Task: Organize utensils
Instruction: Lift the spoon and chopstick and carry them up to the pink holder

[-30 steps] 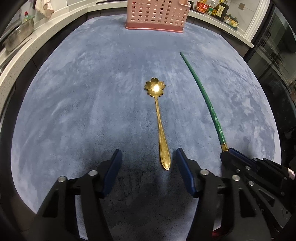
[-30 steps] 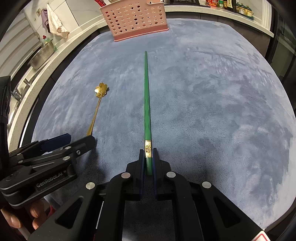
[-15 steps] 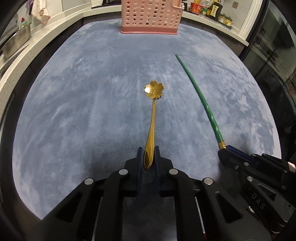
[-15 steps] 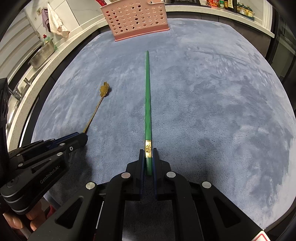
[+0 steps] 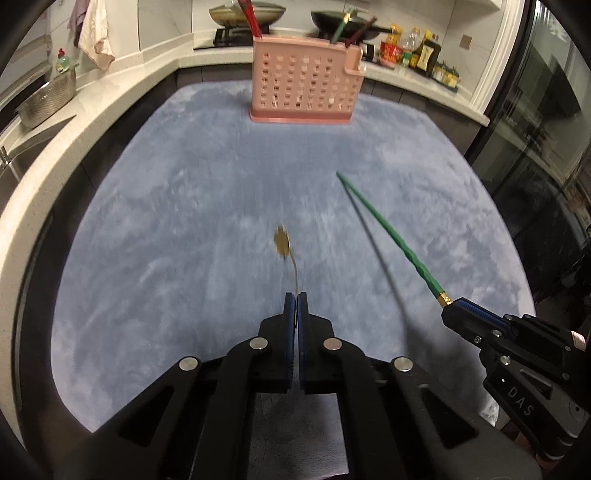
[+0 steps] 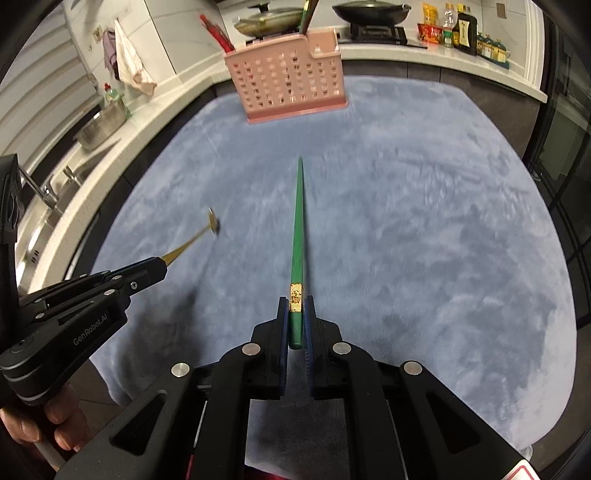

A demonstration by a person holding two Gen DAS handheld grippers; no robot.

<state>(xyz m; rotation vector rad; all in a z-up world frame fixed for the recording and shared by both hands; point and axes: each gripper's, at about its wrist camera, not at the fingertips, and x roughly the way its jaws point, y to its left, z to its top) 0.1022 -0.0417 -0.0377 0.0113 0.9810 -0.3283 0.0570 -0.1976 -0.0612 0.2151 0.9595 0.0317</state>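
Gold spoon (image 5: 283,245) and green chopstick (image 6: 297,229) now lifted off the blue mat (image 5: 184,221), left gripper (image 5: 296,295) just closed on the spoon handle, right gripper (image 6: 295,301) clamped on the chopstick end, pink basket (image 5: 304,90) behind.

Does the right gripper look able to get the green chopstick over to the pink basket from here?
Probably yes. The right gripper is shut on the green chopstick, and only bare blue mat lies between it and the pink basket.

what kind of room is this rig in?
Most likely a home kitchen: pans on a stove at the back, a sink along the worktop, and sauce bottles beside the stove.
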